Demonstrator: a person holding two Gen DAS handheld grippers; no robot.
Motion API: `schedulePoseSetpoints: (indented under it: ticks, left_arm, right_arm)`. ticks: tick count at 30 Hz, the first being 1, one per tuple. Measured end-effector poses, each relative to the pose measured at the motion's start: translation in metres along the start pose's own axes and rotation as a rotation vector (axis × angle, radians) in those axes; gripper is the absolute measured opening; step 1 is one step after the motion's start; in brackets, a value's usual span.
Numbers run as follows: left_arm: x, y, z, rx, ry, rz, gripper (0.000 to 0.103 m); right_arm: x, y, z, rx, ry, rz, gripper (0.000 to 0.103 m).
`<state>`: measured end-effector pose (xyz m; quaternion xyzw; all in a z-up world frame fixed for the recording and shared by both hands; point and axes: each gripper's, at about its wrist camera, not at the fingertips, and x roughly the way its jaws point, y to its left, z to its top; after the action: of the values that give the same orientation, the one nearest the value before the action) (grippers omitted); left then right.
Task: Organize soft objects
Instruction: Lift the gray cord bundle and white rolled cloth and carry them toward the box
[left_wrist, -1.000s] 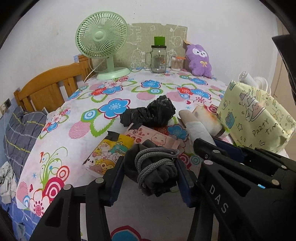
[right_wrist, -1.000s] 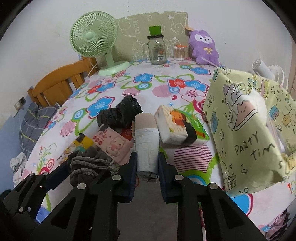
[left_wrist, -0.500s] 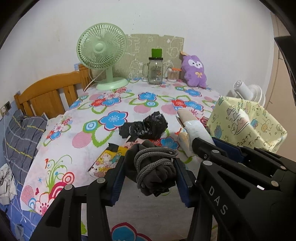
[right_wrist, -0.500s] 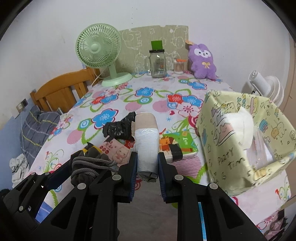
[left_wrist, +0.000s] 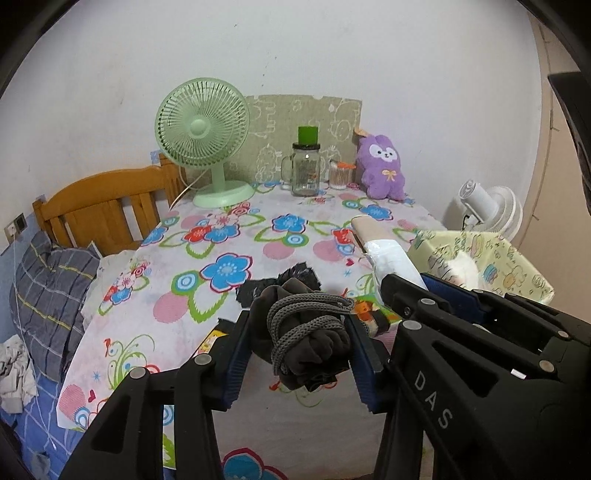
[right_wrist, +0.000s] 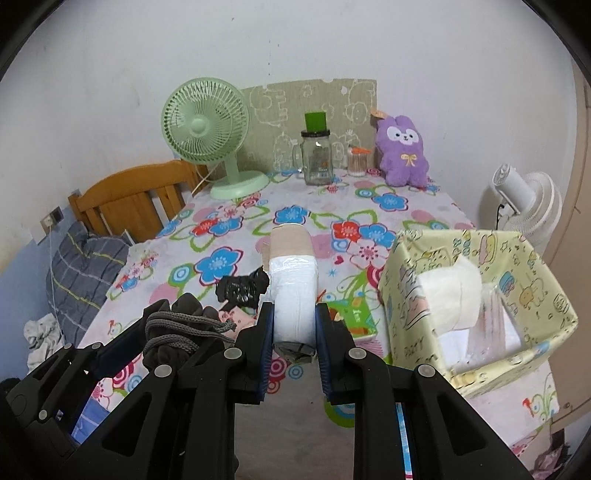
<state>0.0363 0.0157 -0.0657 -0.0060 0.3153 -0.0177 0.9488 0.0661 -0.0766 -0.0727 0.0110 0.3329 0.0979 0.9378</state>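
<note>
The left gripper (left_wrist: 295, 343) clenches a dark corded bundle (left_wrist: 303, 332) at lower centre, the right gripper (right_wrist: 293, 343) grips a white roll (right_wrist: 293, 291) mid-frame; either may slip before reaching the bin (right_wrist: 546, 295) at right, being soft.

"DAS" on the right gripper (left_wrist: 397, 275); "PARTY" on the yellow fabric box (right_wrist: 410, 295).

The table (right_wrist: 436, 206) carries a fan (right_wrist: 207, 125) at the back left, a jar (right_wrist: 317, 157) right of it, and a plush toy (right_wrist: 403, 151) further right. A fabric bin (right_wrist: 476, 302) stands on the near right, holding tissue rolls (right_wrist: 448, 291). A crumpled bag (right_wrist: 242, 288) lies mid-table.
</note>
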Motion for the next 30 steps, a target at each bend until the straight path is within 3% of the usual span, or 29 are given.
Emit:
schedulePoseSetpoints:
  ticks: [30]
  left_arm:
    - [-0.004,-0.047,0.038,0.034,-0.069,-0.063,0.05]
  right_arm:
    - [-0.029,-0.043,0.035,-0.004,-0.088,-0.049,0.024]
